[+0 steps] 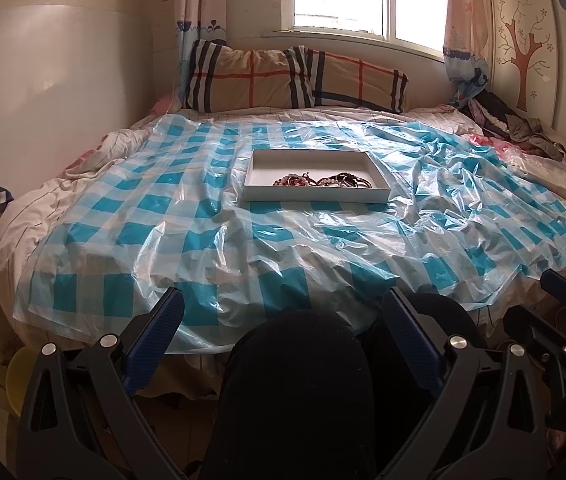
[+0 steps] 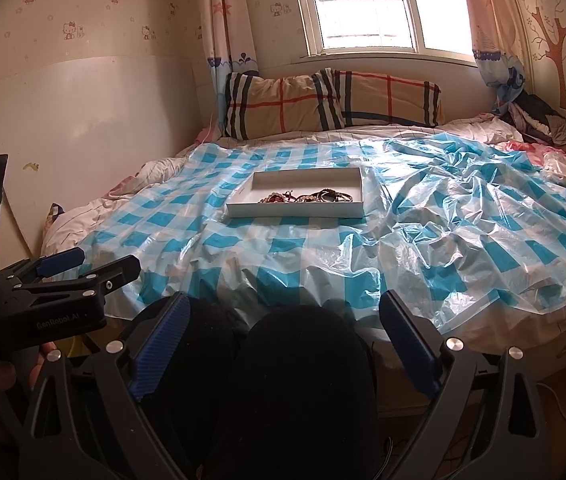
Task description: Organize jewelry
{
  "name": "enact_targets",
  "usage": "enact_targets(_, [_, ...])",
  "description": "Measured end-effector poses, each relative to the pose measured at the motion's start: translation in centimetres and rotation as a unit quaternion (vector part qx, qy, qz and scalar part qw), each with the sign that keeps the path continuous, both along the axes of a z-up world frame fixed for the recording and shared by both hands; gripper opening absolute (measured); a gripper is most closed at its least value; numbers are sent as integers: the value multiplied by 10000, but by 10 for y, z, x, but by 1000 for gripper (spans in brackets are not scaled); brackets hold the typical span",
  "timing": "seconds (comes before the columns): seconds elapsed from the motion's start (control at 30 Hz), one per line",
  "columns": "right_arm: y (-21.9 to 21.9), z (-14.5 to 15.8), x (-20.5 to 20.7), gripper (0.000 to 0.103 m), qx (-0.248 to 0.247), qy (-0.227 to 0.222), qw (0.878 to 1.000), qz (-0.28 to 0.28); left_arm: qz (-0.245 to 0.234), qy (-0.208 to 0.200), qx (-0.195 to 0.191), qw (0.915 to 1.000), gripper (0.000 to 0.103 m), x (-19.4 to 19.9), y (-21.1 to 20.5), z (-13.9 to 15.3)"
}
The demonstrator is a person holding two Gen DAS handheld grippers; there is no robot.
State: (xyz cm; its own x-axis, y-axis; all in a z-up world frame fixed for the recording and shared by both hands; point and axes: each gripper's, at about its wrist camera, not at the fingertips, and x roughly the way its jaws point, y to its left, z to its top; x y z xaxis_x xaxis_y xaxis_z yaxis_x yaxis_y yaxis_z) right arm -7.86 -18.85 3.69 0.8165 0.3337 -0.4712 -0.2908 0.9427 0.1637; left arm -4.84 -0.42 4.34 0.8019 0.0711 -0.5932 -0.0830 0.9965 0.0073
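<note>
Left tool (image 1: pixel 283 320): spread wide, empty, held low at the bed's near edge. Right tool (image 2: pixel 285 320): likewise spread, empty, just beside it. Ahead: plastic sheet (image 1: pixel 187 240), blue-checked, crinkled, covering the bed. Farther ahead, centre: white tray (image 1: pixel 261 194) holding tangled bracelets (image 1: pixel 323 180) along its near wall. Advice: approach low and slow; pinch one strand at a time, likely steadying the tray.

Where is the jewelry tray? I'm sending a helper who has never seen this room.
Find the bed under the window, covered by a blue-and-white checked plastic sheet. Near the sheet's middle, in front of the plaid pillows, lies a shallow white tray. It is the only box on the bed, with a tangle of bracelets along its near side.
</note>
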Motion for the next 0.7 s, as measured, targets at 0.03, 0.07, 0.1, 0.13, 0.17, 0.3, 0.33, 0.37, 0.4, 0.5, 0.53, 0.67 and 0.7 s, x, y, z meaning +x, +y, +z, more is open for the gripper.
enact_targets(0.03, [0,0,0,92,2,0,10000,0,2,-2,3,10000,95,0,0,0])
enact_targets(0.07, [-1,-1,-1,92,5,-2,10000,-5,13,-7,11,10000,95,-1,0,0])
enact_targets(0.1, [-2,-1,-1,92,9,-3,10000,-9,20,-10,17,10000,95,-1,0,1])
enact_targets(0.13, [-3,-1,-2,92,12,-7,10000,-14,26,-10,25,10000,95,-2,-1,1])
enact_targets(0.17, [-4,-1,-2,93,13,-11,10000,-18,23,-6,24,10000,95,-2,-1,1])
enact_targets(0.3, [-6,-1,-2,93,24,-7,10000,-26,16,0,28,10000,95,-1,-1,1])
enact_targets(0.33, [-6,-1,-2,93,30,-7,10000,-28,19,4,40,10000,95,-2,-1,1])
enact_targets(0.37, [-7,-1,-2,93,28,-11,10000,-31,20,9,47,10000,95,-3,0,2])
enact_targets(0.4, [-7,-1,-2,93,27,-11,10000,-31,17,15,44,10000,95,-3,0,2])
enact_targets(0.5, [-7,-1,-2,93,32,-1,10000,-28,19,25,53,10000,95,-3,1,2])
enact_targets(0.53, [-7,-1,-2,93,32,0,10000,-28,23,38,59,10000,95,-3,1,2])
enact_targets(0.67, [-7,-1,-3,93,31,4,10000,-24,32,92,87,9999,95,-3,2,1])
enact_targets(0.7, [-7,-1,-2,94,29,12,10000,-22,36,99,94,9999,95,-3,2,1])
